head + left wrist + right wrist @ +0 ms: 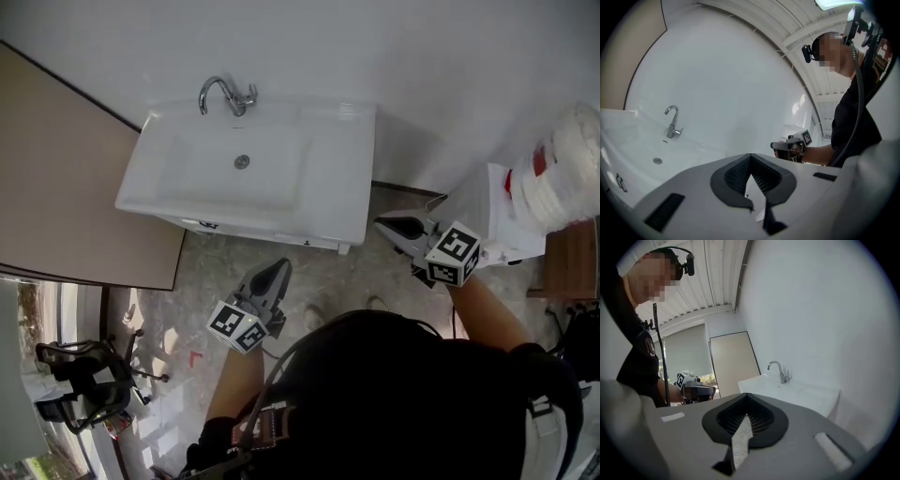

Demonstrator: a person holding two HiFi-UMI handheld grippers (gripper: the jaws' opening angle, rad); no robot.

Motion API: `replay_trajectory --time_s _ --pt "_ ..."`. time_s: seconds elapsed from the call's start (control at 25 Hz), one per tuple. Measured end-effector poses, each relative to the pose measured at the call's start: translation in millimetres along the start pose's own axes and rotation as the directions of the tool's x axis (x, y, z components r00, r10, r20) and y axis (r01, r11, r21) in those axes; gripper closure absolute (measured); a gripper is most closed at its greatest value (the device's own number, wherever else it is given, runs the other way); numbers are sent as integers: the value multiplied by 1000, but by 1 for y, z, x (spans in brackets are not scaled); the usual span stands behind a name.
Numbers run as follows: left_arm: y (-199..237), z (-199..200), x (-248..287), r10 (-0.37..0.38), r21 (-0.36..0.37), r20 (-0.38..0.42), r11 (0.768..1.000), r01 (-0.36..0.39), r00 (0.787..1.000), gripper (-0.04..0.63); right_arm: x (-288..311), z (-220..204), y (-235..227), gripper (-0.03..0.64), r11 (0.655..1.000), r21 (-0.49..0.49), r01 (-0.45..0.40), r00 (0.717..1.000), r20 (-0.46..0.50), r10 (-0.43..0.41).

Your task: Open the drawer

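A white washbasin with a chrome tap stands against the wall. The drawer sits under its front rim; from above only a thin strip of the cabinet front shows. My left gripper is shut and empty. It points at the basin's front from a short way off, over the floor. My right gripper is also shut and empty, and hangs beside the basin's right corner. From the left gripper I see basin and tap. From the right gripper I see the basin side-on.
A brown door panel stands to the left of the basin. At the right are a white unit and a stack of white goods. A black office chair is at bottom left. Speckled stone floor lies below the basin.
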State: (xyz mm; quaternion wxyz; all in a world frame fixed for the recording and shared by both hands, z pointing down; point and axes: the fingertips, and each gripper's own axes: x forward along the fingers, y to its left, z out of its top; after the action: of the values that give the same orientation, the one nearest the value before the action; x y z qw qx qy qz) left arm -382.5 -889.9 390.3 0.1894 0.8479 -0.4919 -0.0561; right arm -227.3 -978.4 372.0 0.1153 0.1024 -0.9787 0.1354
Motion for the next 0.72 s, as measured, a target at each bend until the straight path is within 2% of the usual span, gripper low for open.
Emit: replay_trajectory --time_s 0.12,0.28,0.48,0.6,0.72 --pt "-7 -28 20 84 -20 -13 996 -84 996 595 -9 -18 -12 621 997 -33 -76 997 -26 76" --pt "-6 -71 44 198 -37 -55 979 -200 979 595 -21 -63 -34 621 989 -45 -140 988 -78 136" --pt "30 -125 34 288 -61 -134 953 -298 948 595 -5 -113 -28 621 981 -29 -193 976 -109 189" --pt "66 -157 24 317 -77 -161 940 -332 935 595 15 -141 -11 621 976 -14 -219 967 -133 216" --pt "102 -195 23 296 -93 -167 945 -314 940 595 41 -176 1 621 974 16 -225 961 -159 224"
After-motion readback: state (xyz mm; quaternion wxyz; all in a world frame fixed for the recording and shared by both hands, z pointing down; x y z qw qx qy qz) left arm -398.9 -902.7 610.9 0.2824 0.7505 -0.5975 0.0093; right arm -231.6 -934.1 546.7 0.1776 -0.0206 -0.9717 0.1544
